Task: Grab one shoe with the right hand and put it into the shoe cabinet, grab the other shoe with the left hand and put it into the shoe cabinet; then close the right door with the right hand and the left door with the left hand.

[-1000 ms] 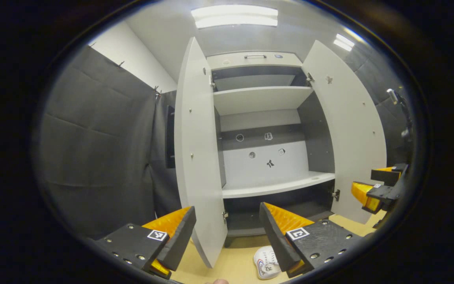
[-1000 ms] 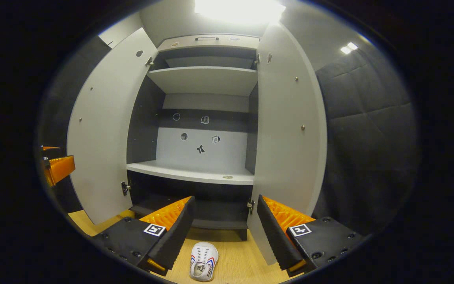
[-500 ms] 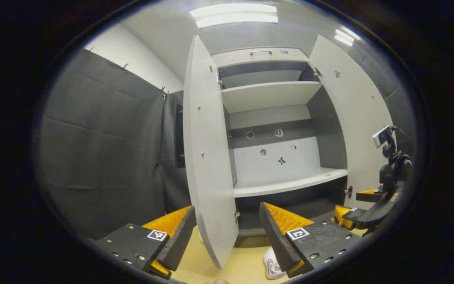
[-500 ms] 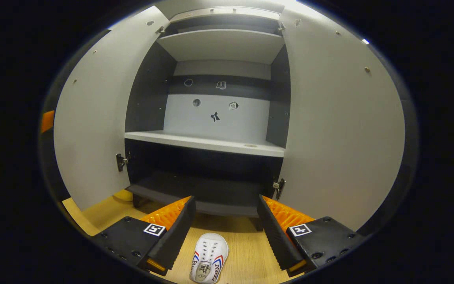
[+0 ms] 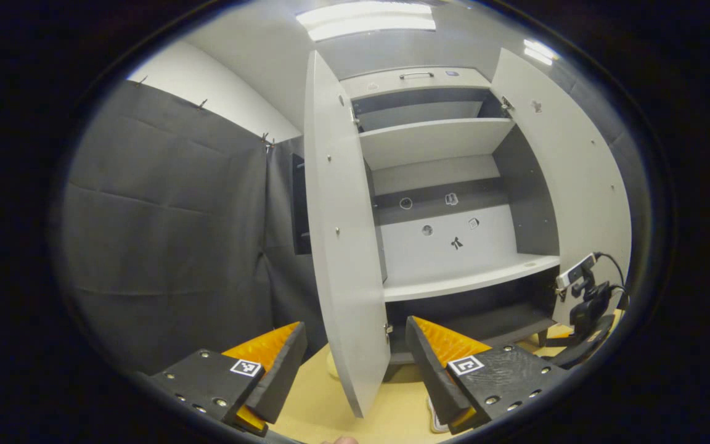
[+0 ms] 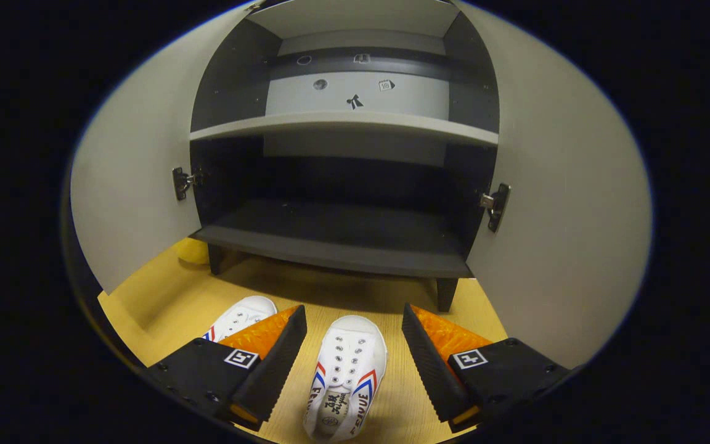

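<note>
Right gripper (image 6: 352, 364) fingers apart, shoe (image 6: 347, 376) on floor (image 6: 164, 296) between them, untouched. Left gripper (image 5: 355, 370) fingers apart, holding nothing.

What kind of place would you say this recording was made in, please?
Probably a mock entryway in a recording booth: a grey two-door shoe cabinet stands open on a pale wooden floor, white lace-up canvas shoes before it, dark cloth walls around.
</note>
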`<move>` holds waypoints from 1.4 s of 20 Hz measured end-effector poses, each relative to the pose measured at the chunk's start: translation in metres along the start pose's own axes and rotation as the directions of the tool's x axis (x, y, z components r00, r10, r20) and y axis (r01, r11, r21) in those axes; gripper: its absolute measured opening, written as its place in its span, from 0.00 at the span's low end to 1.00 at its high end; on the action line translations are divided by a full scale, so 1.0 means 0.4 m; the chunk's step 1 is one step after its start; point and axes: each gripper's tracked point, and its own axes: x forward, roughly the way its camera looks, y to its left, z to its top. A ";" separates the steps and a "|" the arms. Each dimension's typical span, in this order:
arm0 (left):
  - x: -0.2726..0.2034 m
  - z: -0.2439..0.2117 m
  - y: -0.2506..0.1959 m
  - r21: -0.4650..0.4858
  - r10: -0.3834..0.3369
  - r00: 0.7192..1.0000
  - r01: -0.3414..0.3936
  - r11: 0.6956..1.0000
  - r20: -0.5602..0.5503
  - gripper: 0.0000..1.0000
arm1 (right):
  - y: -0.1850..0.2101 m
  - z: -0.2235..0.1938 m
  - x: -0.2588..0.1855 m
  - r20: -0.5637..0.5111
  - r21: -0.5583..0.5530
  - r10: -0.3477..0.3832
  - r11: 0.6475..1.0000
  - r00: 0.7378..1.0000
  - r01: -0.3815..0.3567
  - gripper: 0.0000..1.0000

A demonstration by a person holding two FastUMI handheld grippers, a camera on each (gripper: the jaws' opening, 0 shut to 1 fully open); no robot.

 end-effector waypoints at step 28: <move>-0.002 -0.032 -0.019 0.008 -0.005 1.000 0.006 1.000 -0.023 0.94 | 0.073 -0.220 0.088 -0.341 -0.017 0.049 0.998 0.939 -0.058 0.02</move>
